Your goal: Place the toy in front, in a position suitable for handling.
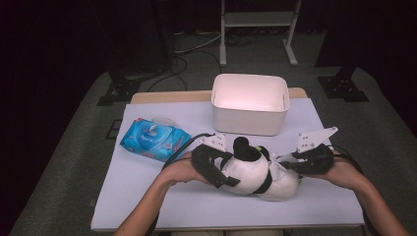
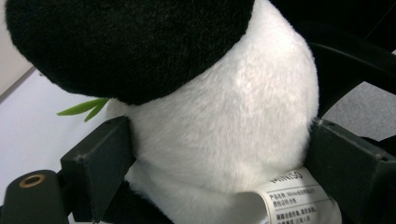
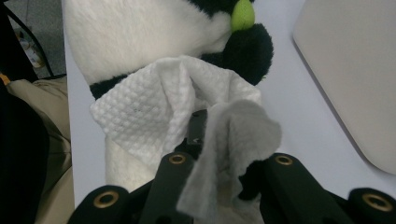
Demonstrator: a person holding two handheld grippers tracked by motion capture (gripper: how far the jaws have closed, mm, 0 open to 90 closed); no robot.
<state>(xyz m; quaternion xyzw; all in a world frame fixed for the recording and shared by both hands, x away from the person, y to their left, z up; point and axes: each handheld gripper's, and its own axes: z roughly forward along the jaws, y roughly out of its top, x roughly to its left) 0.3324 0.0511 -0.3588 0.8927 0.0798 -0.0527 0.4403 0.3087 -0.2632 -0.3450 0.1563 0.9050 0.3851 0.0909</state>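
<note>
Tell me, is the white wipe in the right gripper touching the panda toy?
Touching. In the right gripper view the wipe, pinched in the right gripper, lies pressed against the panda toy with no gap.

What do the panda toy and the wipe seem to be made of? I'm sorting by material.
Panda toy: soft plush, probably synthetic fur, with short matte pile and a sewn-in label. Wipe: thin nonwoven cloth, likely, with a dimpled embossed texture and limp folds.

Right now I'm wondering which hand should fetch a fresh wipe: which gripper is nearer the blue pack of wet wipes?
Left. The left gripper straddles the panda toy, just right of the blue pack of wet wipes; the right gripper, clamping a white wipe, is beyond the panda.
</note>
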